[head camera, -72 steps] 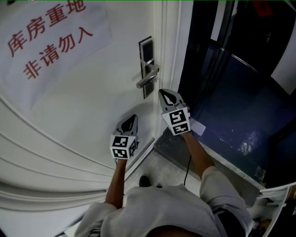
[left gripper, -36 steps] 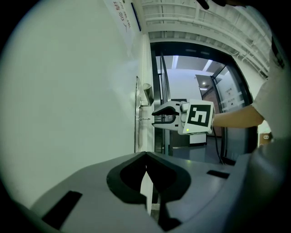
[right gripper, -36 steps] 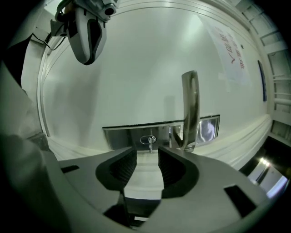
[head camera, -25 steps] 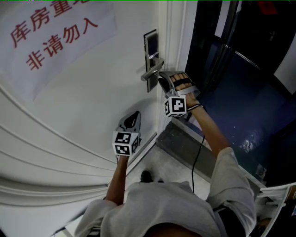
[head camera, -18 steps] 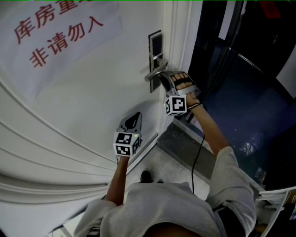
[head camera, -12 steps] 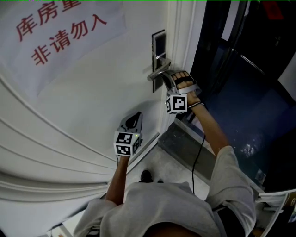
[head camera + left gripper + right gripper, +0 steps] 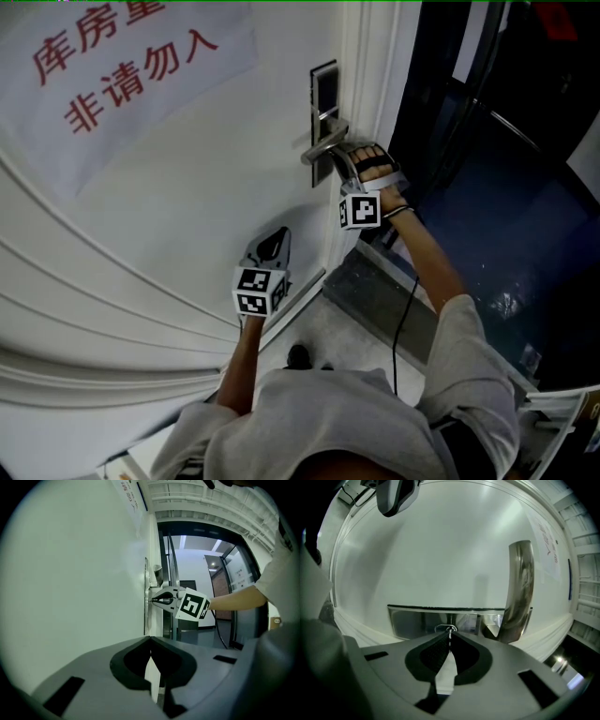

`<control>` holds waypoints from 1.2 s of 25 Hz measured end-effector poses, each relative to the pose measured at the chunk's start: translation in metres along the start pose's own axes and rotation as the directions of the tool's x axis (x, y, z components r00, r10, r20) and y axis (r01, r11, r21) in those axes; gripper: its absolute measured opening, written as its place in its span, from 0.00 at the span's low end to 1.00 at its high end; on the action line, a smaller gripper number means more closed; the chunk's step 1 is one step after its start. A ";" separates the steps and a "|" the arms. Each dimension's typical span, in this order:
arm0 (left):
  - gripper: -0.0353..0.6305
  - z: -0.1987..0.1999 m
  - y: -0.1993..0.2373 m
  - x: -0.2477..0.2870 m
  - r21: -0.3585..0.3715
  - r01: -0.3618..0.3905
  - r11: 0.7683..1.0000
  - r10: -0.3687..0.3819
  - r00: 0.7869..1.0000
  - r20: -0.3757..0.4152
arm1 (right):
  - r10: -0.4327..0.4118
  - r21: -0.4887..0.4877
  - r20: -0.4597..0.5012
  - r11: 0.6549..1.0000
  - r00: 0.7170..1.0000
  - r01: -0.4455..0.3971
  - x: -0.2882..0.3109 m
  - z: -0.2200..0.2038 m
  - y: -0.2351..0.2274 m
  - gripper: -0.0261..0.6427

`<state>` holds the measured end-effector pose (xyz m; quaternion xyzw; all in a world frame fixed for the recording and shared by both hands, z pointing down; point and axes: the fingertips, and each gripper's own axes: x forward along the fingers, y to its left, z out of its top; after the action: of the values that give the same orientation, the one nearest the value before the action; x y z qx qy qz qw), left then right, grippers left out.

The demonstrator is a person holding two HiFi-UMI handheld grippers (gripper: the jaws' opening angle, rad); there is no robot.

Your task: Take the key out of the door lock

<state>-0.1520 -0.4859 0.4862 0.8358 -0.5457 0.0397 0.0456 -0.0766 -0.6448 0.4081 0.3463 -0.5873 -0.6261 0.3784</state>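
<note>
**Your right tongs (image 7: 450,638) grip the key (image 7: 450,630) in the lock plate (image 7: 417,619), near the door's (image 7: 187,216) free edge.**

Their jaws have just been closing, and they now pinch the thin key between them where it sticks out of the round keyhole in the steel plate. The keyhole sits just beside the root of the lever handle (image 7: 519,585). In the head view you reach those tongs in just under that handle. Your left tongs (image 7: 277,238) hang lower, near the door's face and well apart from the lock, with jaws clenched together on nothing. A paper sign (image 7: 122,66) with red characters is stuck toward the door's upper left.
</note>
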 end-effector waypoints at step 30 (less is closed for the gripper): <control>0.08 0.010 -0.020 0.008 0.014 0.017 1.000 -0.017 1.000 0.013 | 0.004 0.075 -0.011 0.997 1.000 -0.004 -0.046 -0.028 0.002 0.08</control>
<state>-0.1302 -0.4861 0.4763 0.8410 -0.5385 0.0379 0.0365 -0.0301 -0.6180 0.4076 0.3625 -0.6089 -0.6010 0.3697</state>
